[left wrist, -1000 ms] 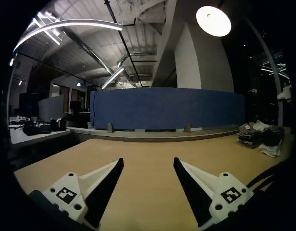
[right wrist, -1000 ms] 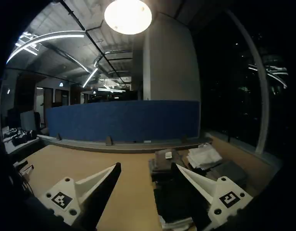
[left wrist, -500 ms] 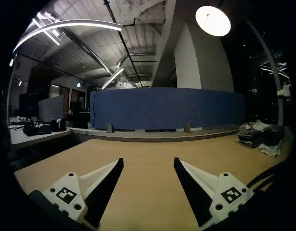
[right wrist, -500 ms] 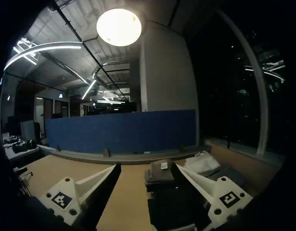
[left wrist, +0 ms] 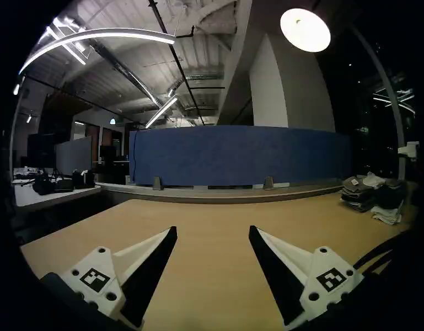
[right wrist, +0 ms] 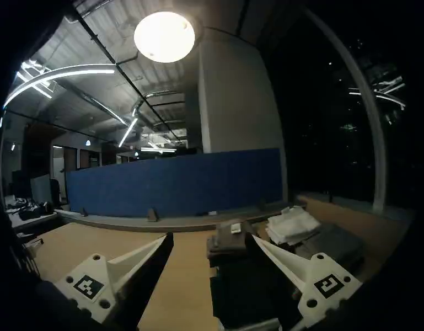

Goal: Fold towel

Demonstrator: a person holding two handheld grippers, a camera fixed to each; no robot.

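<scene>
Hovering over the towel stack (right wrist: 234,276), the right claw (right wrist: 209,237) gapes wide, holding nothing; left claw (left wrist: 212,228) equally open and empty above the surface (left wrist: 212,276). Risk, I'd say: pinching several layers and dragging the pile over.

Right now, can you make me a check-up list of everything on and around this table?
Surface: wooden table, bare in front of the left gripper.
Job's things: pile of folded towels, dark, brown and white, none spread out yet.
Clutter: dark gear on the neighbouring desk; too dim to identify.
Grippers: left gripper open, holding nothing, over bare wood; right gripper open, holding nothing, close to the pile.
Cables: black cables beside the left gripper.
Surroundings: blue partition behind the table, round lamp lit overhead, dark windows.
</scene>
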